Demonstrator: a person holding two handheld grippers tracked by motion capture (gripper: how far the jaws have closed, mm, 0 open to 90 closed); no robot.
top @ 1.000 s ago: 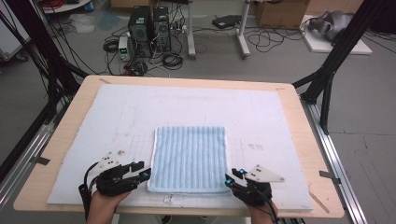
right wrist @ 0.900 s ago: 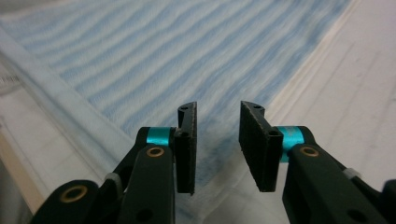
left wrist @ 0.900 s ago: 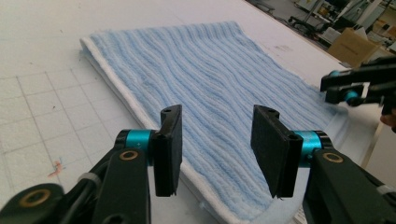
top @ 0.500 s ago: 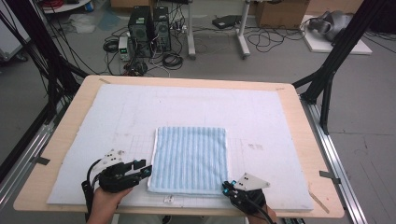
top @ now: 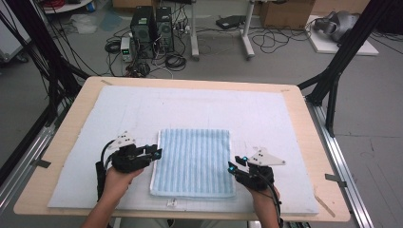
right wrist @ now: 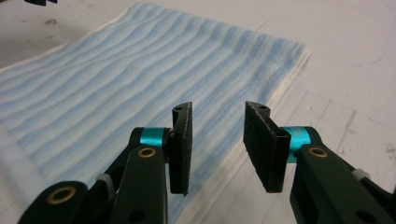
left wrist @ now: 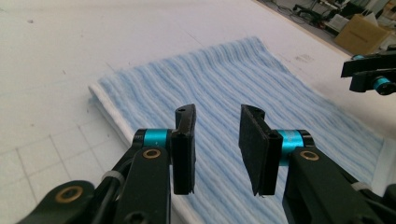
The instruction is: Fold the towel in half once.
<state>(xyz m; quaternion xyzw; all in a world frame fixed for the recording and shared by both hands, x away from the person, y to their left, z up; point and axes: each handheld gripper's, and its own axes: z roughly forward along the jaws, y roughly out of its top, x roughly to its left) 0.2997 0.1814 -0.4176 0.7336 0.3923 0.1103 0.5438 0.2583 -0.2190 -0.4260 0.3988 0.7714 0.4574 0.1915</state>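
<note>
A folded blue-and-white striped towel (top: 195,161) lies flat on the white mat, near the table's front middle. My left gripper (top: 154,153) hovers at the towel's left edge, jaws open and empty. In the left gripper view the towel (left wrist: 243,88) stretches away past the open left gripper (left wrist: 217,123), with the other gripper's tips at the far right. My right gripper (top: 233,166) sits at the towel's right edge, near the front corner, open and empty. In the right gripper view the open right gripper (right wrist: 217,121) stands over the towel's white border (right wrist: 261,107).
The white mat (top: 266,114) covers most of the wooden table (top: 304,118). Black frame posts (top: 337,66) stand at the table's sides. Computers and cables (top: 152,28) lie on the floor beyond the far edge.
My right gripper drew back toward the front edge, then came forward again to the towel's right edge. The left gripper shifted slightly toward the towel's left edge. The towel has not moved.
</note>
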